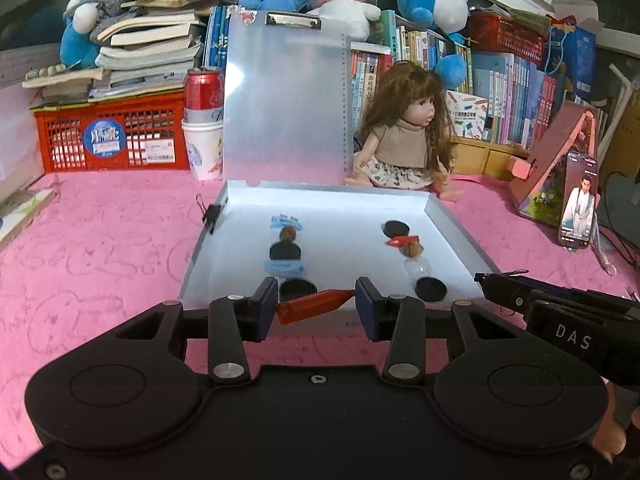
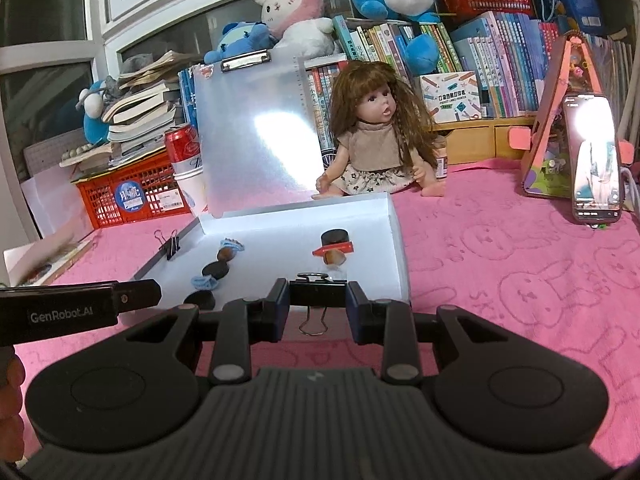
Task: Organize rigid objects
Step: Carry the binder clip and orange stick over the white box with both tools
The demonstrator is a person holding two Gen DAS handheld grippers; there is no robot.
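An open translucent case (image 1: 452, 224) lies on the pink cloth with its lid (image 1: 284, 100) standing upright. My left gripper (image 1: 316, 300) hovers at the case's near edge, shut on a red plastic piece (image 1: 312, 306) that lies slanted between the pads. My right gripper (image 2: 318, 300) is shut on a black binder clip (image 2: 318, 294) at the case's near right corner, its wire handles sticking out above and below. Inside the case (image 2: 396, 236) lie black discs (image 1: 298, 289), blue hair ties (image 1: 284, 267), brown beads and another red piece (image 1: 402, 241). A second binder clip (image 2: 170, 242) grips the left wall.
A doll (image 1: 404, 136) sits behind the case. A red crate (image 1: 112, 136) with stacked books, a can on a paper cup (image 1: 204, 120), plush toys and bookshelves line the back. A phone (image 1: 578, 200) leans on a pink stand at the right. Pink cloth (image 2: 520, 280) spreads to the right.
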